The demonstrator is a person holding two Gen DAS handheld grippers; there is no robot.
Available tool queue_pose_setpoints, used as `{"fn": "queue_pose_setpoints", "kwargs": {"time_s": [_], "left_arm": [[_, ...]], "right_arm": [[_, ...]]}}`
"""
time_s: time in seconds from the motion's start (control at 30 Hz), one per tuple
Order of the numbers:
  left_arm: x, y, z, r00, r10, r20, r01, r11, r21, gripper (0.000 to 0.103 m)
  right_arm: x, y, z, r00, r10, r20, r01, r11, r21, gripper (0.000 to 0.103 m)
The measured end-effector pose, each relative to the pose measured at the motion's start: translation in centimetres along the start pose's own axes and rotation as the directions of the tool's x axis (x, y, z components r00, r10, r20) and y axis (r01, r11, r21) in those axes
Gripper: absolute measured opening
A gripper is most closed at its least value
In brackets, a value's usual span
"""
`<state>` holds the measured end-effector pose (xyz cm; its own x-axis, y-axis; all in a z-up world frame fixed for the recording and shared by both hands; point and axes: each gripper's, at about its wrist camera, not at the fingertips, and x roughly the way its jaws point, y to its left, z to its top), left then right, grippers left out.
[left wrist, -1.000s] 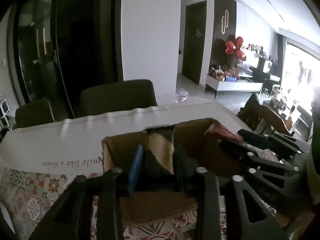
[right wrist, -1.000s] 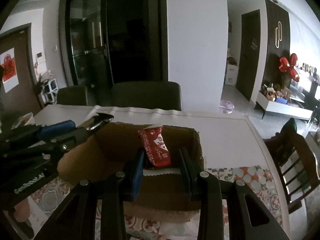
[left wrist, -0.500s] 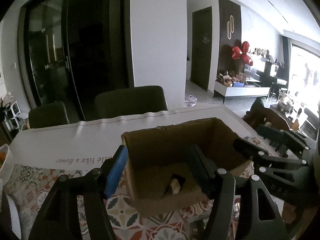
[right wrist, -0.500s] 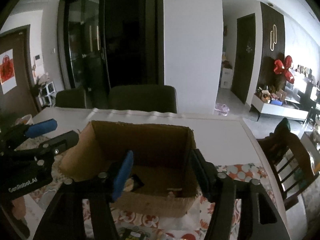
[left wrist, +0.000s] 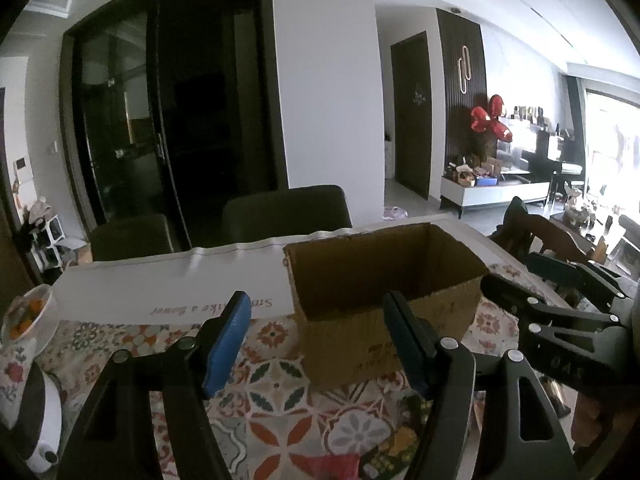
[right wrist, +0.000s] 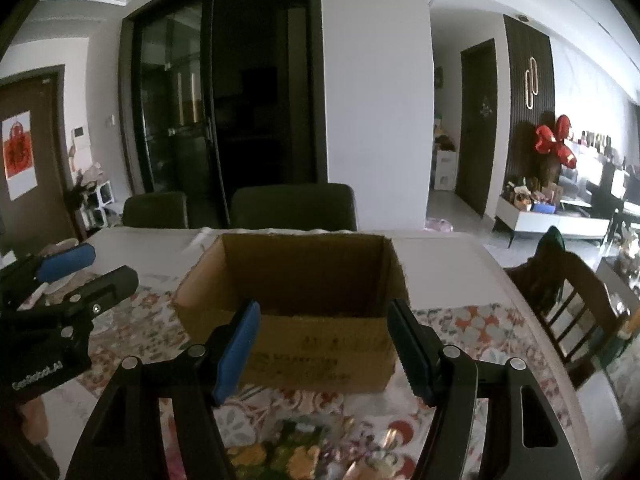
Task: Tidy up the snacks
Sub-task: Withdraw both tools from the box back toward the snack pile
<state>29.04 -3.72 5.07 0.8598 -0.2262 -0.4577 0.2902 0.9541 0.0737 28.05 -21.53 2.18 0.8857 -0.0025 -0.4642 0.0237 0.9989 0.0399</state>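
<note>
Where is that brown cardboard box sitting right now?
In both wrist views the cardboard box stands open-topped on the patterned tablecloth, just ahead of the open right hand-held gripper, with two dark chairs behind the table.

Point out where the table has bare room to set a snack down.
Free: the white strip behind and left of the box, up to the chairs; also white tabletop right of the box. Crowded: the near patterned cloth, with wrappers, under both open grippers.
</note>
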Motion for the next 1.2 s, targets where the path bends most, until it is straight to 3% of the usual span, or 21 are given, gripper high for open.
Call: {"fn": "queue_pose_setpoints", "kwargs": {"time_s": [0.47,0.9,1.2], "left_arm": [[-4.3,1.5,-5.8,0.999,0.016,-0.028,-0.017,0.999,-0.044,0.074],[-5.9,1.5,-11.5,0.998,0.017,-0.067,-0.021,0.998,-0.060,0.074],[-5.7,0.7,-14.1,0.995,0.047,-0.091,-0.049,0.999,-0.018,0.074]], "right_arm": [[-4.3,1.4,-5.6,1.000,-0.032,0.001,0.031,0.992,0.119,0.067],[-6.4,2.7,-10.5,0.996,-0.044,-0.073,0.057,0.979,0.195,0.067],[-6.0,2.3,-13.3,0.986,-0.080,-0.143,0.117,0.955,0.271,0.067]]}}
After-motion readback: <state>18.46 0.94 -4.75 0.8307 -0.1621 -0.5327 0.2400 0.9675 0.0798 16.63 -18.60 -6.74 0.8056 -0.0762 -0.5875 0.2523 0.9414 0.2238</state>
